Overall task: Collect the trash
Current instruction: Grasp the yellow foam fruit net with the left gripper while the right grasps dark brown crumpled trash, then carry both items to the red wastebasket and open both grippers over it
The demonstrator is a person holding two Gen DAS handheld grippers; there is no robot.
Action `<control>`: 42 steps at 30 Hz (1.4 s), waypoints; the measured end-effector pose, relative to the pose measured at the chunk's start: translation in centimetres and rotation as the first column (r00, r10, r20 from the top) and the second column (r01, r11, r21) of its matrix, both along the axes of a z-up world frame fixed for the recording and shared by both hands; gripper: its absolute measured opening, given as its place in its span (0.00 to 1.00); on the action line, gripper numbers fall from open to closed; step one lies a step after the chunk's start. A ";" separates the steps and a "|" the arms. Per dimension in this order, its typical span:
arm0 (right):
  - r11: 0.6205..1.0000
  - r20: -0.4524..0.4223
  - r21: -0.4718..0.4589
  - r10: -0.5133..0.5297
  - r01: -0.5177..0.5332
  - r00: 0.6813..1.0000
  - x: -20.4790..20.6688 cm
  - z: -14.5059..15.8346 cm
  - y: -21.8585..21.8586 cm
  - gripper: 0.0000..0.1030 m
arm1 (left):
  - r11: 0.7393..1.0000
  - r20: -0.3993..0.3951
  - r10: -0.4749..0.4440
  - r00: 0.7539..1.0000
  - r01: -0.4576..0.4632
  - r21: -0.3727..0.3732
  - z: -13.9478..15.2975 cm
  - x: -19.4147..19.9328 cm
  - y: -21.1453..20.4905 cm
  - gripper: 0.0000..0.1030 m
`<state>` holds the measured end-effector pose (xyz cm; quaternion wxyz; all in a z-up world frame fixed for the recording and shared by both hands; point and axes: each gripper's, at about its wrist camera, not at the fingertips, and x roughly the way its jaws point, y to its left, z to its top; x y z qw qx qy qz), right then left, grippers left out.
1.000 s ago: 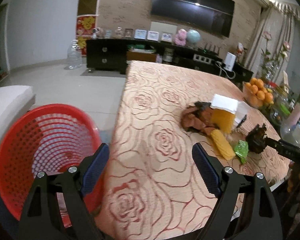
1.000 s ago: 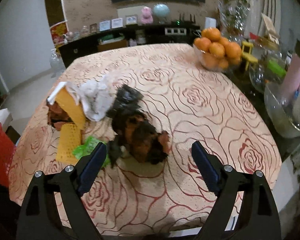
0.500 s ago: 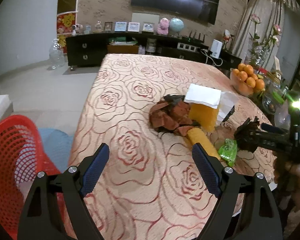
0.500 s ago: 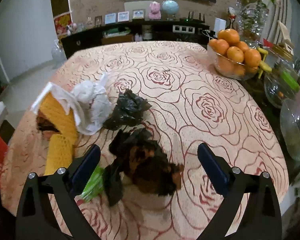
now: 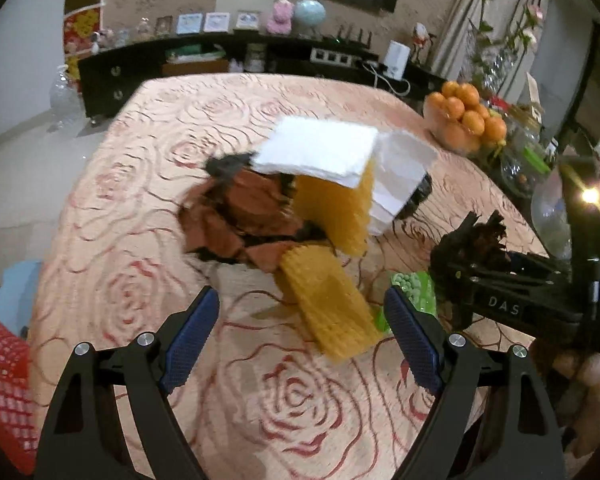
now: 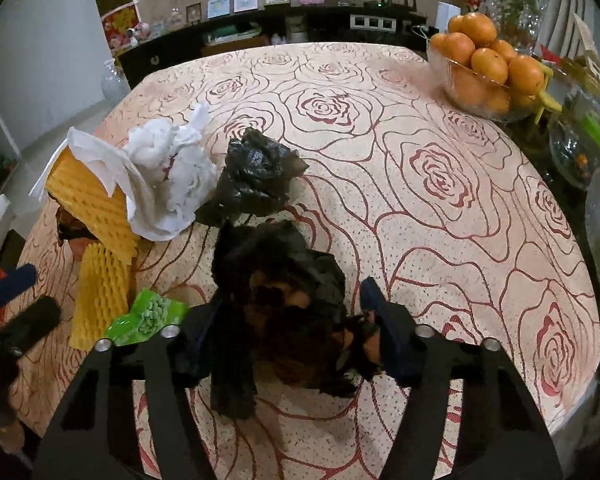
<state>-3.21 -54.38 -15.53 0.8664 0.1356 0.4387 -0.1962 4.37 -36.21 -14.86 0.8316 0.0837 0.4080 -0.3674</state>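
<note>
My right gripper [image 6: 286, 316] is shut on a black bag of brown scraps [image 6: 284, 296], held just above the rose-patterned table [image 6: 420, 176]; it also shows in the left wrist view [image 5: 470, 240]. My left gripper [image 5: 300, 336] is open and empty over the table, just short of a yellow foam net [image 5: 324, 300]. Beyond it lie brown paper scraps [image 5: 240, 216], a second yellow foam piece [image 5: 332, 208] under white tissue [image 5: 320, 150], and a green wrapper [image 5: 412, 292]. A crumpled black bag [image 6: 256, 176] and white tissue wad [image 6: 172, 168] lie ahead of the right gripper.
A red perforated basket [image 5: 2, 392] sits off the table's left edge. A glass bowl of oranges [image 6: 488, 64] and glass jars [image 6: 580, 148] stand at the right. A dark TV cabinet [image 5: 220, 60] runs along the far wall.
My right gripper closed on the black bag of scraps. My left gripper swung right from the red basket and came closer to the trash pile.
</note>
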 end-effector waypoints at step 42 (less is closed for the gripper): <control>0.996 0.295 -0.017 0.086 -0.085 0.952 -2.9 5.5 3.7 0.46 | 0.989 0.179 0.068 0.981 -0.043 -0.143 8.0 -2.7 8.0 0.15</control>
